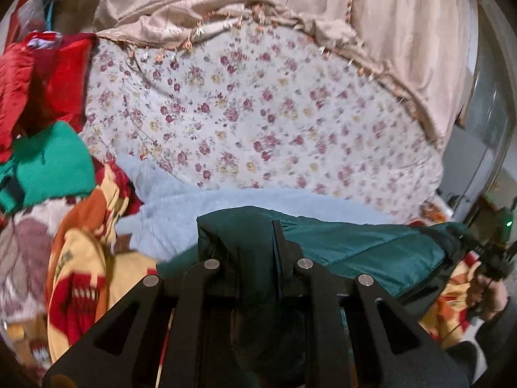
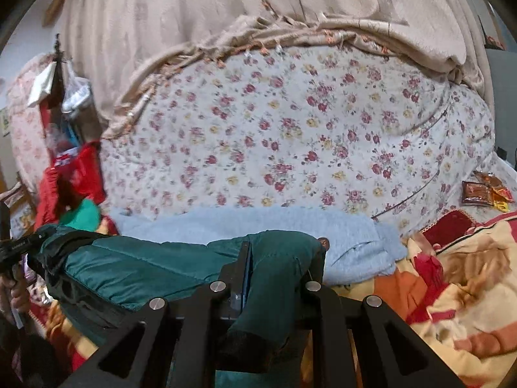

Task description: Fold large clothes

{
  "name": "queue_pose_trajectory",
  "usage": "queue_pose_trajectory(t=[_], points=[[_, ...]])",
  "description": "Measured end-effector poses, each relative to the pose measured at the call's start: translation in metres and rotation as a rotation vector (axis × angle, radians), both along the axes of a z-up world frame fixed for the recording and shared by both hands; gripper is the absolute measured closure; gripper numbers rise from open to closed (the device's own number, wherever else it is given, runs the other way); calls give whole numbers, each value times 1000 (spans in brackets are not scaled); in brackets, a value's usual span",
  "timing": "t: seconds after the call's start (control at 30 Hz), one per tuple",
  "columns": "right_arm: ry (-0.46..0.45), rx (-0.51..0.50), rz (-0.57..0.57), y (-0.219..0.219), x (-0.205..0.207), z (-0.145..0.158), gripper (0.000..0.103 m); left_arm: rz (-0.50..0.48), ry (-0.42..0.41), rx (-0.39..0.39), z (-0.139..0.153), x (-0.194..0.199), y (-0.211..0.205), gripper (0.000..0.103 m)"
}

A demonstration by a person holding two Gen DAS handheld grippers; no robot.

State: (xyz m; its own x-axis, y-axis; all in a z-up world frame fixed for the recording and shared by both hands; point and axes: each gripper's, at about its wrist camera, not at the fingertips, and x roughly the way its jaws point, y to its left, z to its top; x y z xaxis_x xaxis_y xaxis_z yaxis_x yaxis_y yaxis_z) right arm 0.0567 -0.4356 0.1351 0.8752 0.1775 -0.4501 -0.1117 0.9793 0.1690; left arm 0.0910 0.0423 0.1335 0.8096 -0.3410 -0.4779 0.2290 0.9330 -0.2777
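Left gripper (image 1: pixel 274 226) jaws clamped on dark green jacket (image 1: pixel 362 249), pointing slightly downward. Right gripper (image 2: pixel 247 247) likewise clamped on same garment, alongside, bare hand (image 1: pixel 484 294) gripping handle.

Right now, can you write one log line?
left tool: shut on teal jacket | right tool: shut on teal jacket | jacket stretched between tools, above blue blanket

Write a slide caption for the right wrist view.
Right gripper shut on a teal jacket, held over a blue towel on a floral bedspread.
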Motion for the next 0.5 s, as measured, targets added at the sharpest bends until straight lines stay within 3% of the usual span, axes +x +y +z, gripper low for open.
queue_pose_trajectory(t=[0.23,0.37,0.5], points=[[75,-28,-57,-1,46,-46,89,29,88,60,-51,57,-19,89],[153,-13,-60,-5,62,-82,89,45,111,64,-73,62,-22,88],[180,-35,-50,-1,71,-93,89,48,120,71,-78,63,-22,88]])
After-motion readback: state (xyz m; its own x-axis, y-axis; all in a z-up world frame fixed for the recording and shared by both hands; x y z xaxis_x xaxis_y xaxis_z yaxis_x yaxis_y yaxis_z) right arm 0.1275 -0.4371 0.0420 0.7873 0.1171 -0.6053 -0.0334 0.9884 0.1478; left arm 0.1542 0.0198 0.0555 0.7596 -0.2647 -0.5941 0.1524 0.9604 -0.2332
